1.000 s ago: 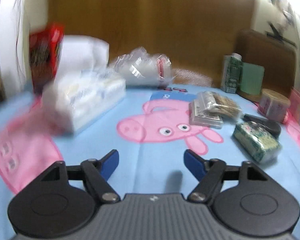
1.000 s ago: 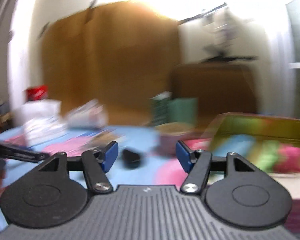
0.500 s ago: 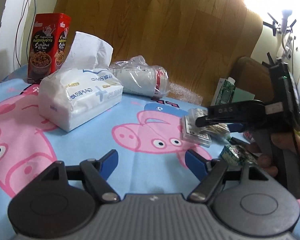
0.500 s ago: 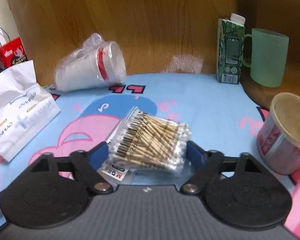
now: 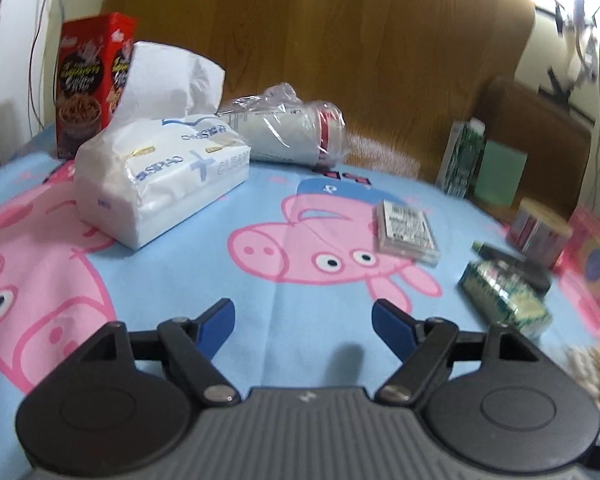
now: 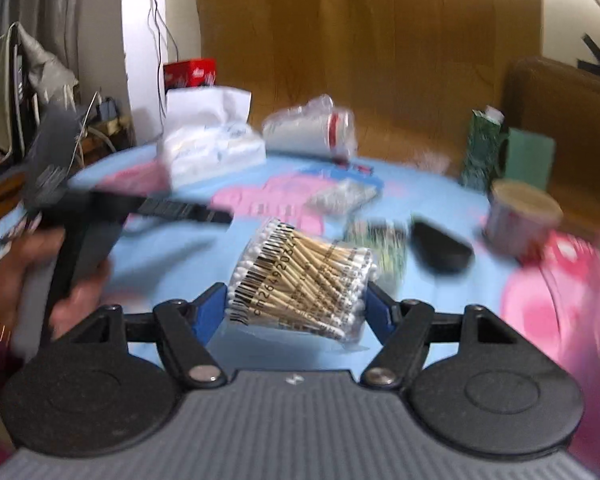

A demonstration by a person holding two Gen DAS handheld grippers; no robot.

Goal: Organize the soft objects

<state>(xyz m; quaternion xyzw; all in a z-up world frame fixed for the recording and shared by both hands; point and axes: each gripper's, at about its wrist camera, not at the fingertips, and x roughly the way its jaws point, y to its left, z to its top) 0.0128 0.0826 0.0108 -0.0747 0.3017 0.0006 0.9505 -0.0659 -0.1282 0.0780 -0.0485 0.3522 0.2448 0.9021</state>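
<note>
Right now your right tool (image 6: 296, 306) grips the clear plastic bag of wooden-stick cotton swabs (image 6: 302, 284): the bag sits squarely between the blue pads, both pressing on its ends, and it hangs above the pig-print blue cloth surface (image 6: 180, 256). A black barcode runs across the bag's face, with digits below it that blur too much to read in full.

Your left tool (image 5: 302, 318) has its jaws opening with nothing between them, only bare cloth ahead. Well beyond it to the left lies the white soft pack of tissues (image 5: 160, 178), printed "SIPIAO" in blue. Behind the pack stands a red snack box (image 5: 90, 80); its writing is too blurred to read. Just beside the pack, a plastic-wrapped stack of white paper cups (image 5: 290, 130) lies on its side. Ahead and to the right rests a flat clear packet with a printed label (image 5: 406, 228), and near it a green patterned packet (image 5: 504, 298); neither label is legible.
</note>
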